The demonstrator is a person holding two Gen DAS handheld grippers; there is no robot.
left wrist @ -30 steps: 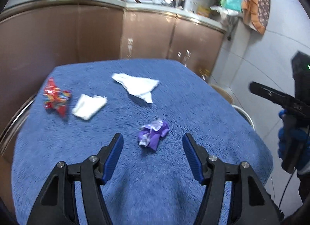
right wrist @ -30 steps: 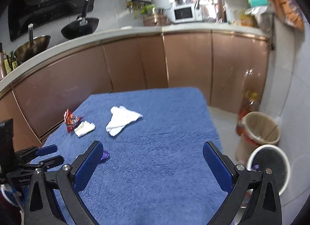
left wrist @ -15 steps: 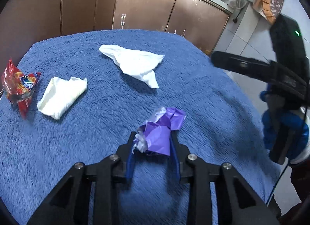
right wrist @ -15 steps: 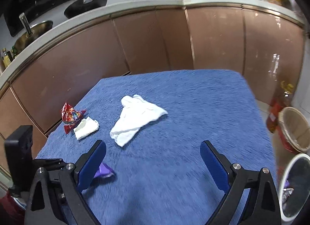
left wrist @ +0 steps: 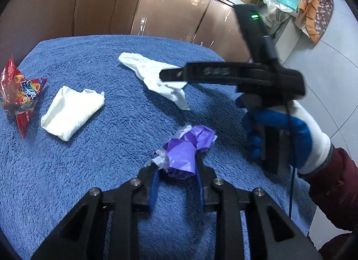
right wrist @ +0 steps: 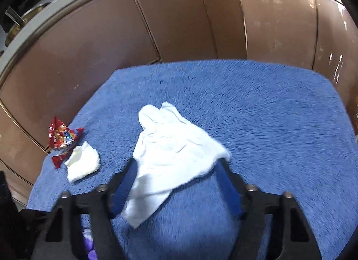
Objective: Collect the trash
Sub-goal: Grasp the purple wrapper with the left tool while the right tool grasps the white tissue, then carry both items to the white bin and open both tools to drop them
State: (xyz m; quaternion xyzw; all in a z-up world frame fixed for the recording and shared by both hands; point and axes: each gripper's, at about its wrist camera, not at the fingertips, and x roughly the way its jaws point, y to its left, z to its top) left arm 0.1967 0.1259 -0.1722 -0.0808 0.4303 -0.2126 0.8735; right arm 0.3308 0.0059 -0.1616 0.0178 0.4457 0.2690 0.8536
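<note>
Left wrist view: left gripper (left wrist: 176,178) has just clenched the purple wrapper (left wrist: 186,148), near the blue towel's (left wrist: 89,170) front edge. Further right, right gripper (right wrist: 176,184), closing, straddles the white tissue (right wrist: 174,154), not yet pinched. Two pickups begun.

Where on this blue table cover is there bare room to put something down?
The far right part of the blue cover, from the big white tissue to the cabinet-side edge, is bare. So is the near left corner, below the folded tissue. The left edge is crowded: red snack wrapper, folded tissue.
</note>
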